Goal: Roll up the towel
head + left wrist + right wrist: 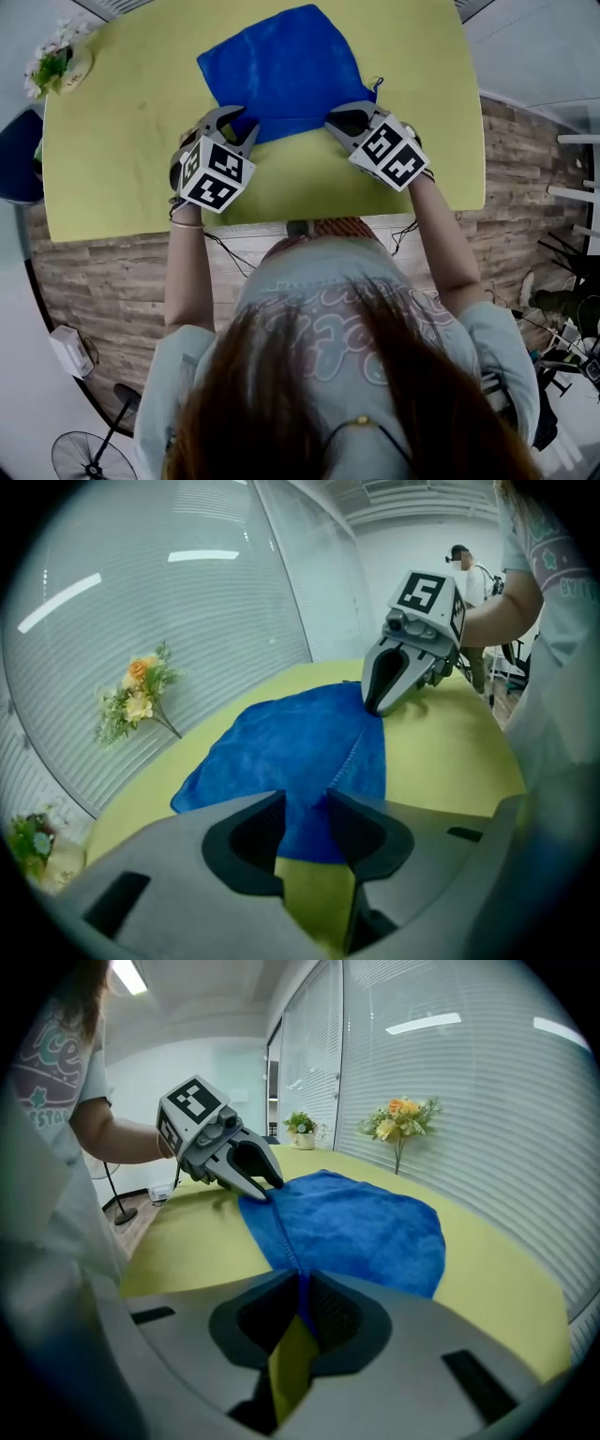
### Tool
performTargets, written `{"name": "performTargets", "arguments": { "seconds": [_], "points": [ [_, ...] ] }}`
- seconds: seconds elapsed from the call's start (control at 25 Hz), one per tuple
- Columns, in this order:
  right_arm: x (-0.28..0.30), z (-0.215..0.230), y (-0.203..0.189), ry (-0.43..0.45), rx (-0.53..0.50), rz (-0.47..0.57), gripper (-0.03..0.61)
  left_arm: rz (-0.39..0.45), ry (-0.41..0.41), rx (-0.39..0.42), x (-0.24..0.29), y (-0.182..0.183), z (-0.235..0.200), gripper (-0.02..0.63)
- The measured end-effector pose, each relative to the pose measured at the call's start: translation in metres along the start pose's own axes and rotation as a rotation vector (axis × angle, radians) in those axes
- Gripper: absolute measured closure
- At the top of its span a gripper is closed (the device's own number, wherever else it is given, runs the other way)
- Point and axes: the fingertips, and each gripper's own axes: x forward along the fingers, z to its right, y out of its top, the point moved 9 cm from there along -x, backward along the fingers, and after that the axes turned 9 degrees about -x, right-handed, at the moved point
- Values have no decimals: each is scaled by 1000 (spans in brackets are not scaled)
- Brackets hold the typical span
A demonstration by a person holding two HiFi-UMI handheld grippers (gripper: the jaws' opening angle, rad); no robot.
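A blue towel (281, 70) lies spread flat on the yellow-green table (122, 141). Both grippers sit at its near edge. My left gripper (242, 127) is at the near left corner. In the left gripper view its jaws (305, 799) stand a little apart, with the towel's edge (291, 742) in the gap and the pads not pressing on it. My right gripper (342, 120) is at the near right corner. Its jaws (303, 1283) are almost together, pinching a thin strip of the towel (366, 1222). Each gripper view also shows the other gripper at the towel's far corner: the right gripper (375, 705) and the left gripper (267, 1183).
A small bunch of flowers (52, 61) lies at the table's far left corner, next to a little potted plant (302, 1129). The table's near edge runs just below the grippers. A fan (89, 455) stands on the wooden floor. A person (459, 555) stands far back in the room.
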Motion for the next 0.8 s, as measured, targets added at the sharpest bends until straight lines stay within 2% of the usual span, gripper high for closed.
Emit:
{"name": "performTargets", "arguments": {
  "seconds": [0.12, 0.28, 0.44, 0.52, 0.6, 0.68, 0.8],
  "points": [
    [-4, 3, -4, -9, 17, 0, 523, 17, 29, -37, -4, -3, -9, 446],
    [-9, 8, -10, -39, 18, 14, 520, 54, 63, -108, -12, -10, -25, 446],
    [-20, 9, -8, -87, 8, 62, 512, 141, 77, -159, -29, -9, -33, 446],
    [-30, 7, -8, -113, -25, 96, 514, 196, 56, -120, -40, -6, -26, 447],
    [-37, 0, -5, -107, -98, 138, 515, 229, 1, -33, -48, -5, -12, 446],
    [-36, -10, 0, -76, -208, 140, 517, 209, -57, 74, -49, -9, 4, 447],
    [-26, -16, 3, -45, -341, 78, 517, 128, -105, 209, -38, -12, 23, 447]
  ]
}}
